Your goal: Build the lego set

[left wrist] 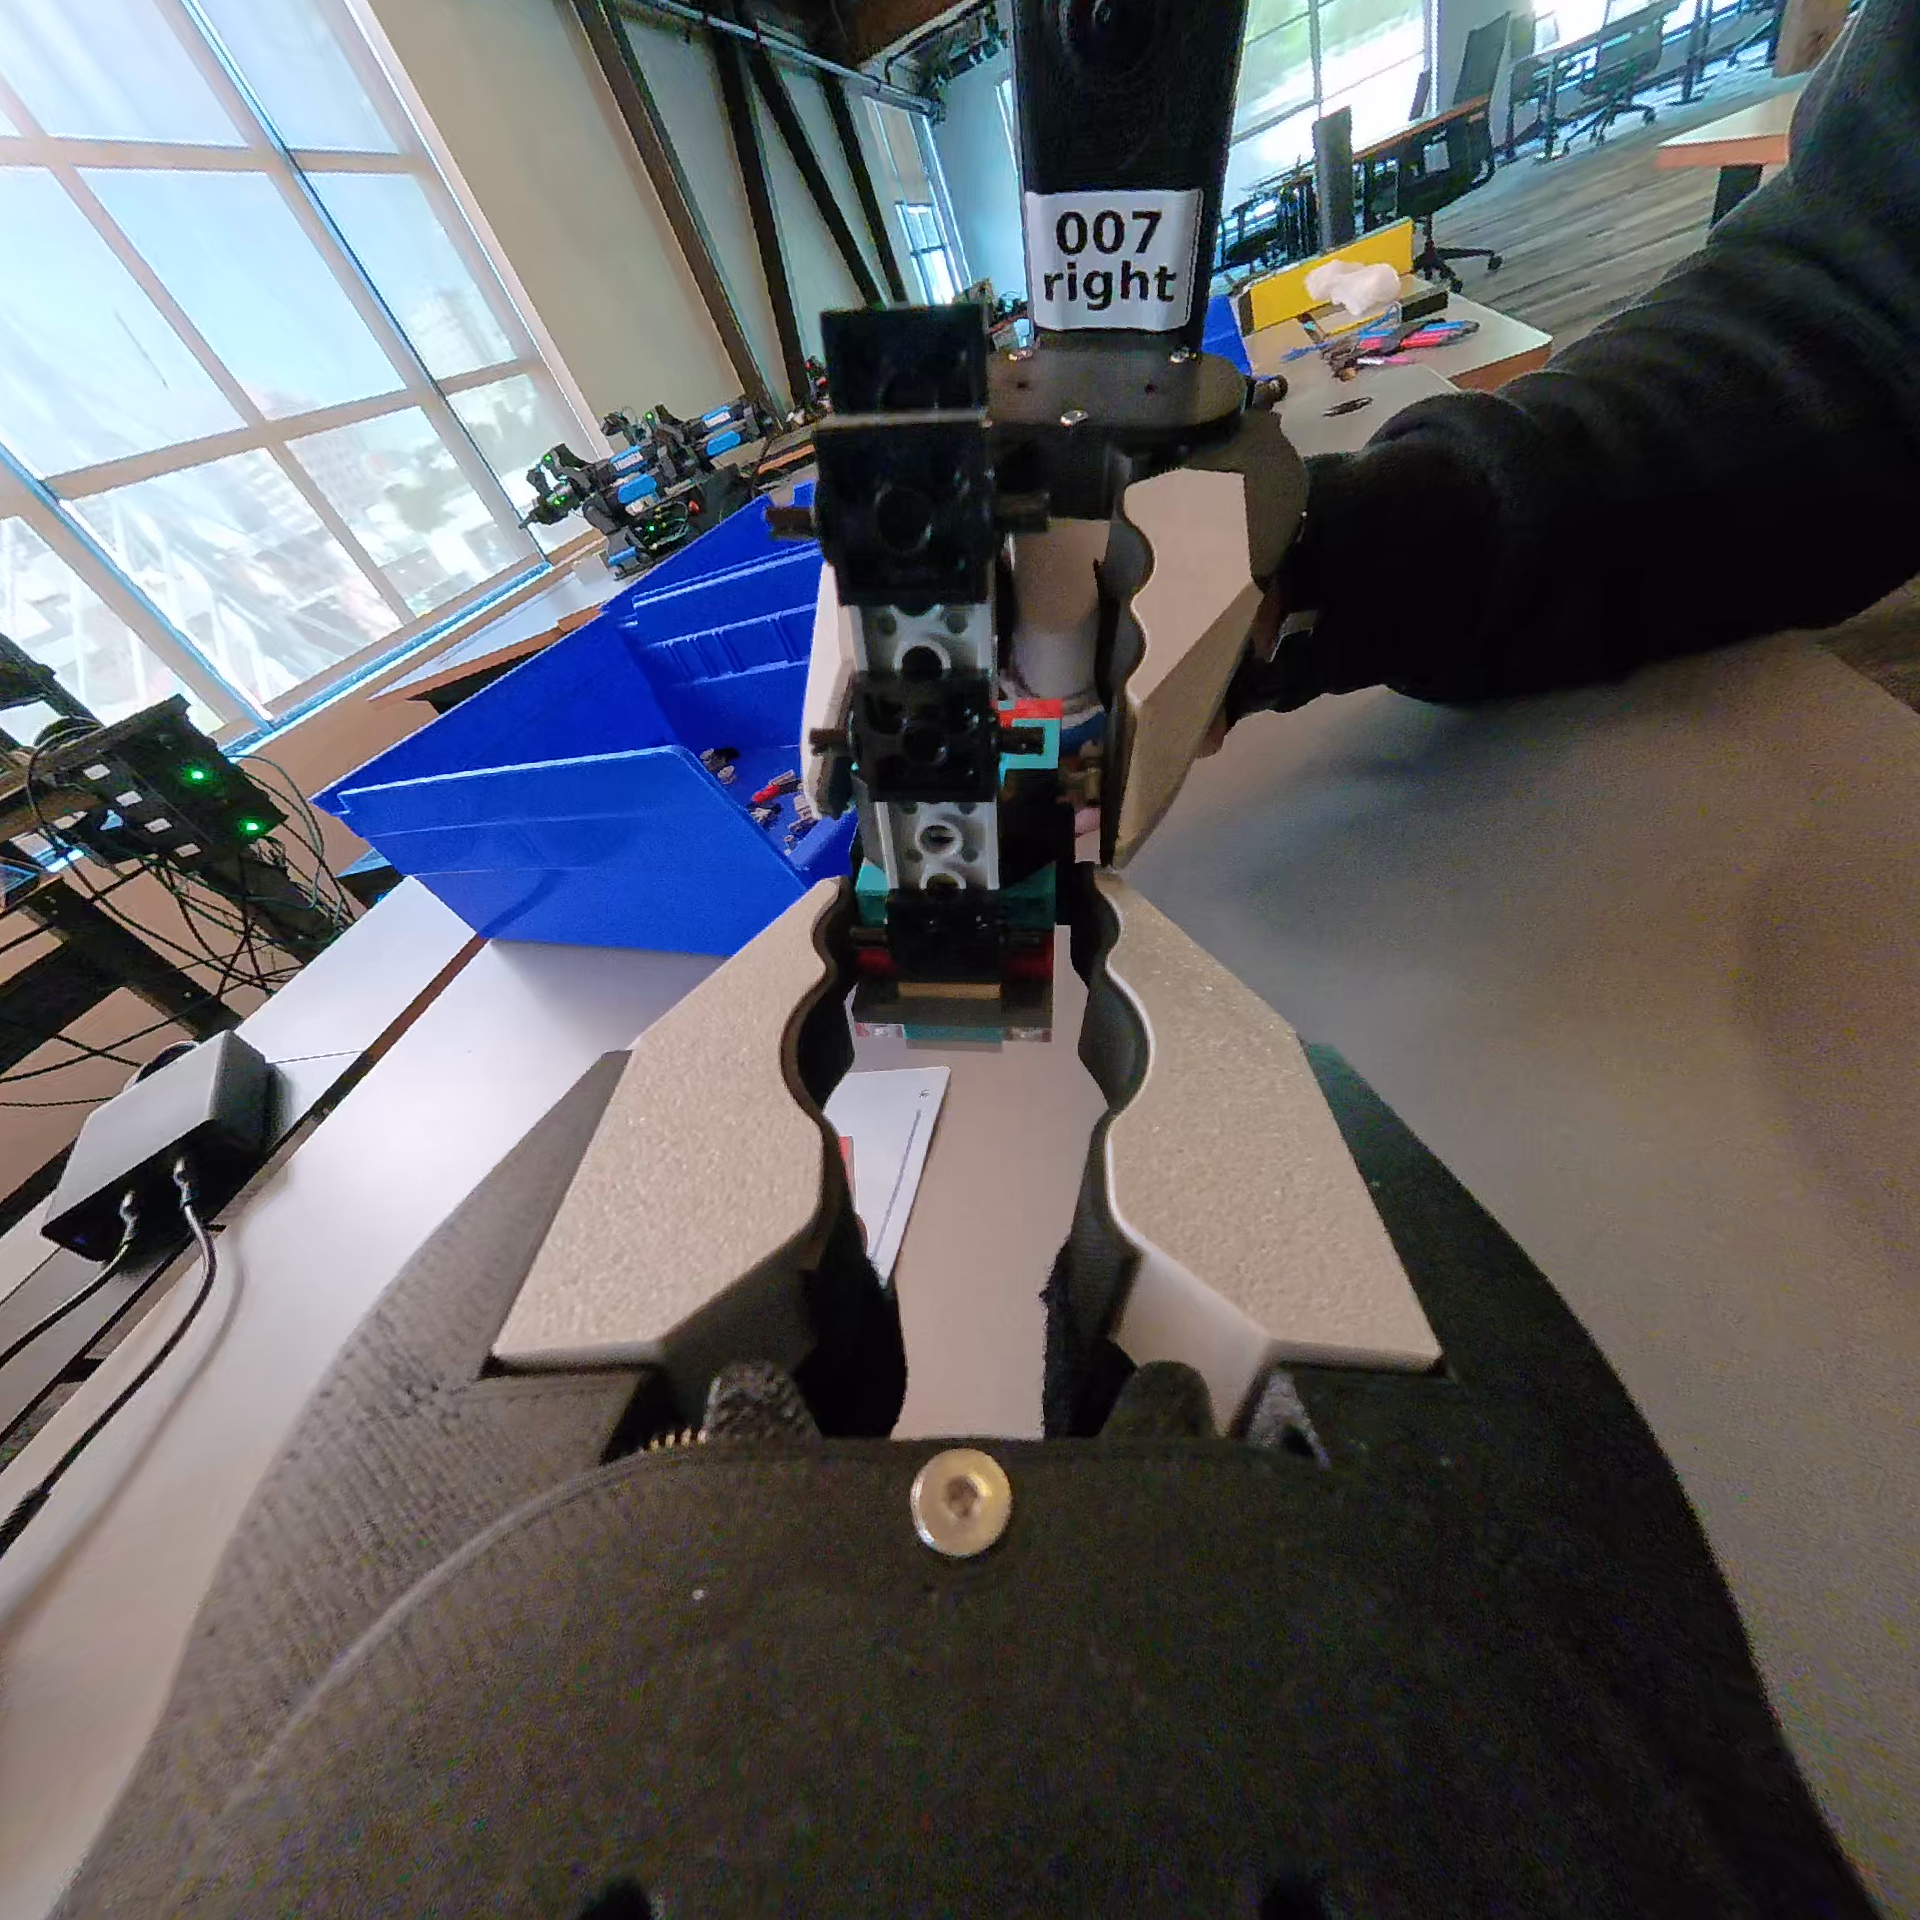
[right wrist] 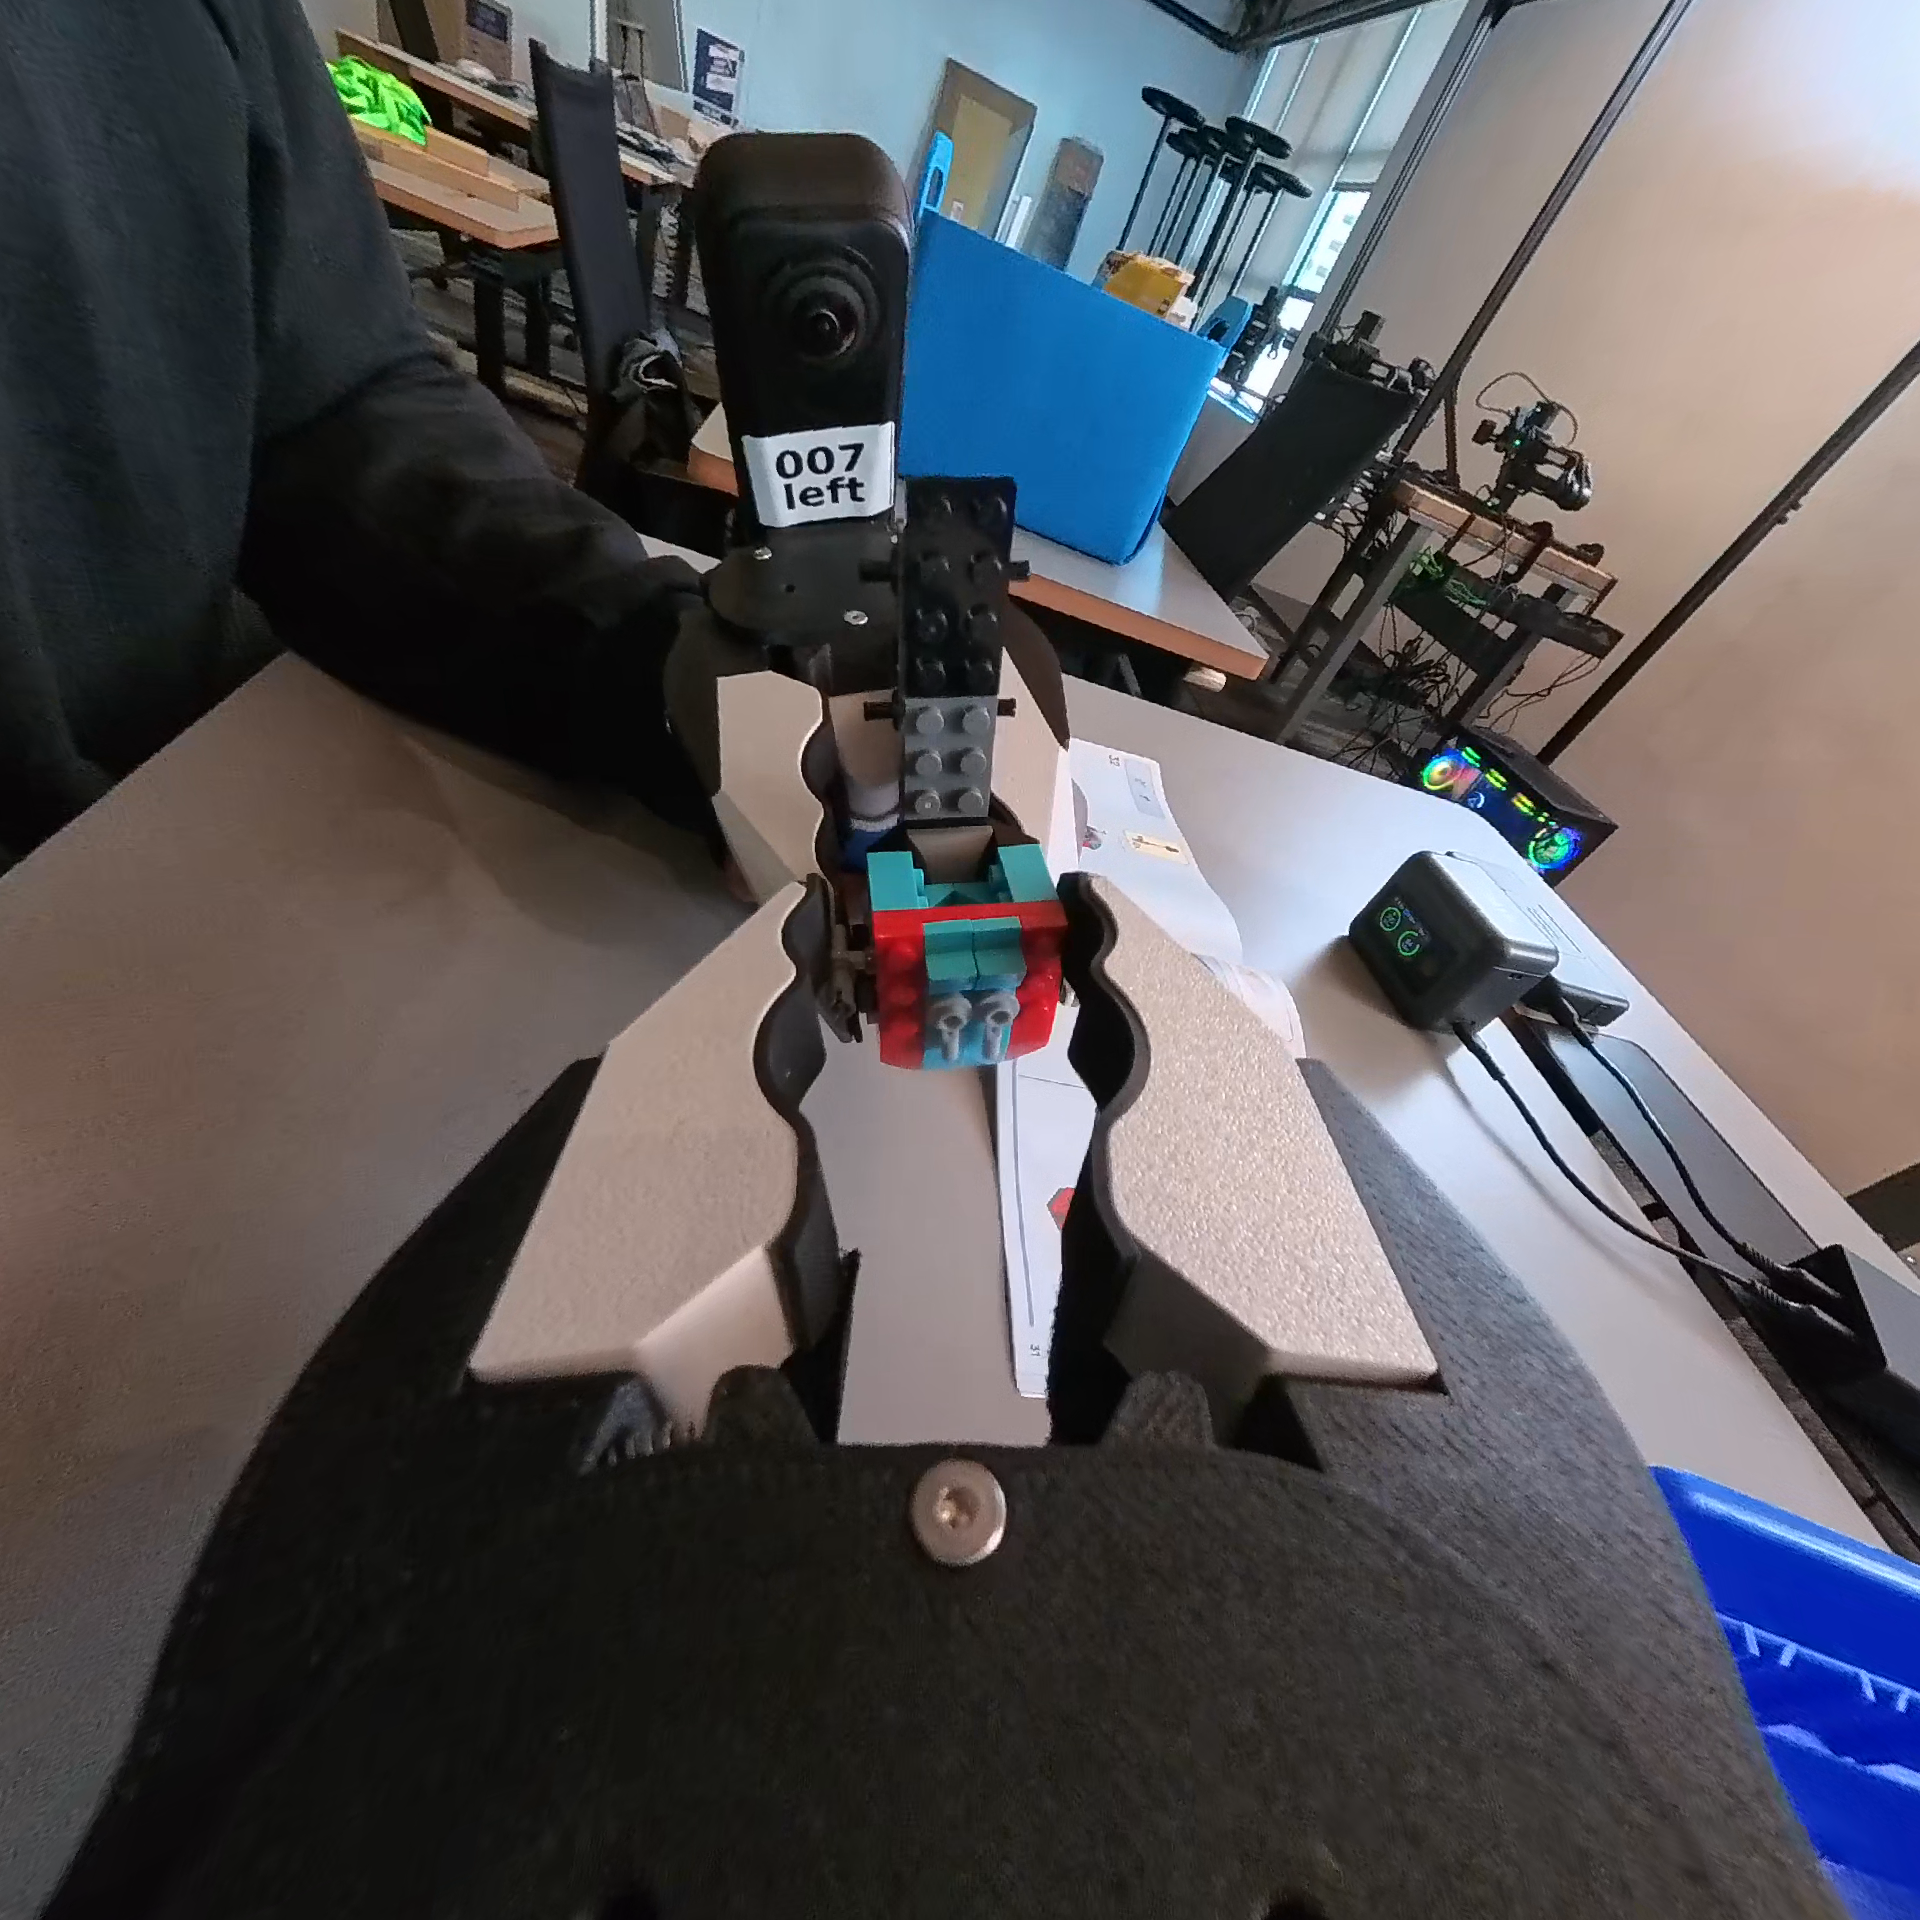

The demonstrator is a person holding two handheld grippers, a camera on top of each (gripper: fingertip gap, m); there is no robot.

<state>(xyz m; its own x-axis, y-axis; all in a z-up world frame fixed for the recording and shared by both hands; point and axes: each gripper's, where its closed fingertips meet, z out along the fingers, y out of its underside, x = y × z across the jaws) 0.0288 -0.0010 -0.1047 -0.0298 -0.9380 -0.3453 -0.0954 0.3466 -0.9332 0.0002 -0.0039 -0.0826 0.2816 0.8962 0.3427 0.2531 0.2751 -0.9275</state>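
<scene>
The lego model (left wrist: 940, 790) is held up above the grey table (left wrist: 1558, 1039), caught between the two claws that face each other. In the left wrist view, the left claw (left wrist: 954, 971) pinches the model's near end, a block of black, red and teal bricks, between its fingertips. From there the underside of the long plate, black and white pieces in turn, rises away toward the right claw (left wrist: 961, 717), whose fingers close around the model farther up.

In the right wrist view, the right claw (right wrist: 940, 961) grips a red and teal block with two small grey pieces on its front. The model (right wrist: 961, 935) carries a studded grey and black plate that stands up in front of the left claw (right wrist: 914, 727).

A paper booklet (right wrist: 1153, 831) lies on the table beneath the model. A blue bin (left wrist: 582, 821) with loose pieces sits on the table, and a small dark power box (right wrist: 1455, 940) with cables rests near the table's edge.
</scene>
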